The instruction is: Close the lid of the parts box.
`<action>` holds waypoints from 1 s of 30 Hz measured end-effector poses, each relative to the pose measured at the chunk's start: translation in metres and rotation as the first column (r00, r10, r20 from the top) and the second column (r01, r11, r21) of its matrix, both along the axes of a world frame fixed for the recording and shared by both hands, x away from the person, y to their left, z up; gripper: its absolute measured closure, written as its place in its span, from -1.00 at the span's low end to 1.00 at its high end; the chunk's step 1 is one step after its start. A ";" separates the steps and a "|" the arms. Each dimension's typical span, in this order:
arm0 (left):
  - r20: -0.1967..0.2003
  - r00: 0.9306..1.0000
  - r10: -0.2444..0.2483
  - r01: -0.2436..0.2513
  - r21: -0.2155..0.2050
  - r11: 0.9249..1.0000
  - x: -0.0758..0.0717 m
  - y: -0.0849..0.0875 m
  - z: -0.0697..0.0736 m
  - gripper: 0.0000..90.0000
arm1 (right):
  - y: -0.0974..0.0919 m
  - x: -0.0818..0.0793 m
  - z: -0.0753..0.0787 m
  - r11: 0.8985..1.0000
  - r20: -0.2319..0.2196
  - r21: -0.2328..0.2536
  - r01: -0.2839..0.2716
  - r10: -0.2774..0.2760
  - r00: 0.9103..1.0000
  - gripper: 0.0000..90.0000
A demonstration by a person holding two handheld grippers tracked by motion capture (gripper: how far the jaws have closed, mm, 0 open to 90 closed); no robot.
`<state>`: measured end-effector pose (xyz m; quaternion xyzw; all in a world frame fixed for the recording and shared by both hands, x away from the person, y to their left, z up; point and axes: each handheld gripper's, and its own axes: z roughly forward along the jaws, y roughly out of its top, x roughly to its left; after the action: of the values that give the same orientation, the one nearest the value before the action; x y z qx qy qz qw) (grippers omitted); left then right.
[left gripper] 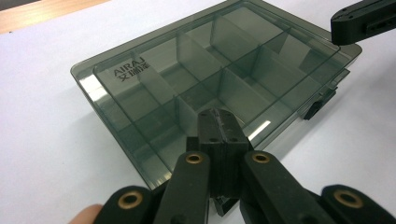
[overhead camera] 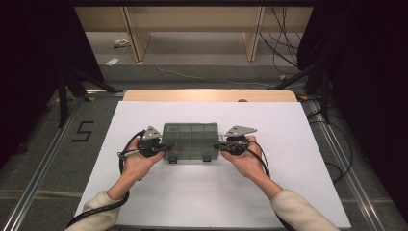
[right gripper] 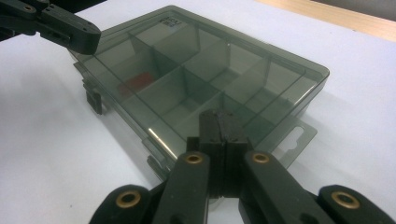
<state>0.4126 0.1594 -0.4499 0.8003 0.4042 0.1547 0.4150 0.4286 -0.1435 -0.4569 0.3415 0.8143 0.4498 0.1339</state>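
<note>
A smoky, see-through compartment box [overhead camera: 190, 140] lay with its lid closed near the middle of a white table [overhead camera: 288, 192], its two latches [overhead camera: 206, 157] facing the person. Inside, dividers split it into cells, and a small red item [right gripper: 137, 82] rested in one cell near the latch side. The lid carried the lettering "AIRAJ" [left gripper: 127, 66] at one corner, and a flat hang tab [right gripper: 299, 137] jutted from one short end. The left gripper [overhead camera: 161, 148] met the box's left end, the right gripper [overhead camera: 221, 145] its right end; each gripper's jaws were pressed together, their tips over the box edge with nothing visibly between them. Both hands [overhead camera: 137, 161] held the tools low over the table, pale sleeves [overhead camera: 298, 211] at the wrists.
</note>
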 end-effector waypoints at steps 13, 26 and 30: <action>-0.015 1.000 0.000 0.000 0.011 1.000 0.001 -0.002 -0.005 0.99 | 0.000 0.001 -0.004 1.000 -0.013 -0.006 0.006 -0.006 1.000 1.00; -0.008 1.000 -0.001 0.002 0.012 1.000 0.002 -0.001 -0.008 0.99 | 0.000 0.001 -0.006 1.000 -0.010 -0.001 0.008 -0.008 1.000 0.99; 0.002 1.000 -0.002 0.002 0.012 1.000 0.001 0.001 -0.007 0.88 | -0.002 0.000 -0.006 1.000 0.006 -0.010 0.005 -0.005 1.000 0.73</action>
<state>0.4137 0.1602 -0.4573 0.8029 0.4021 0.1577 0.4108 0.4289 -0.1457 -0.4625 0.3413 0.8153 0.4466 0.1392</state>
